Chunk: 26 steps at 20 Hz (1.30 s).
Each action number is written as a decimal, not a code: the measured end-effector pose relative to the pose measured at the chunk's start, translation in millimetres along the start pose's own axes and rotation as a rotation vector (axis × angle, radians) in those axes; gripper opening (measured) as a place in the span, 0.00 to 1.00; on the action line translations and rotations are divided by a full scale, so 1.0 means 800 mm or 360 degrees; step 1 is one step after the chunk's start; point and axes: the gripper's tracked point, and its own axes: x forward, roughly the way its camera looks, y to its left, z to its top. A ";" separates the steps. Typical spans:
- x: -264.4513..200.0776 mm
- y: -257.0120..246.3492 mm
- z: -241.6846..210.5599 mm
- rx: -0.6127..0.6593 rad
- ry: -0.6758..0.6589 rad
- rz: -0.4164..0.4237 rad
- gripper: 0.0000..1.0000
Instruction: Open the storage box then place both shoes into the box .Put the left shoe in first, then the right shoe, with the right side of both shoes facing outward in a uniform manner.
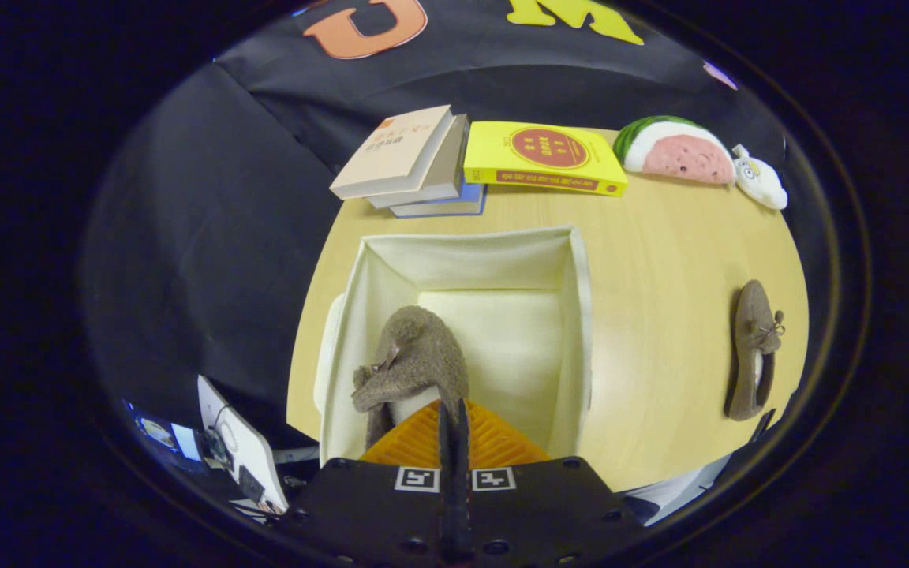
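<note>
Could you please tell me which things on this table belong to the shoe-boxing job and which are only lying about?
Part of the job:
- open storage box
- brown shoe held over the box, the gripper shut on its heel edge
- second brown shoe on the table beside the box

Just lying about:
- stacked books
- yellow book
- watermelon plush
- small white plush
</note>
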 end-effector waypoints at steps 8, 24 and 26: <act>0.061 0.001 0.025 0.0230 -0.0054 -0.0015 0.00; 0.130 0.024 -0.053 0.0013 0.0184 -0.0035 0.02; 0.124 0.023 -0.050 0.0053 0.0165 0.0016 0.08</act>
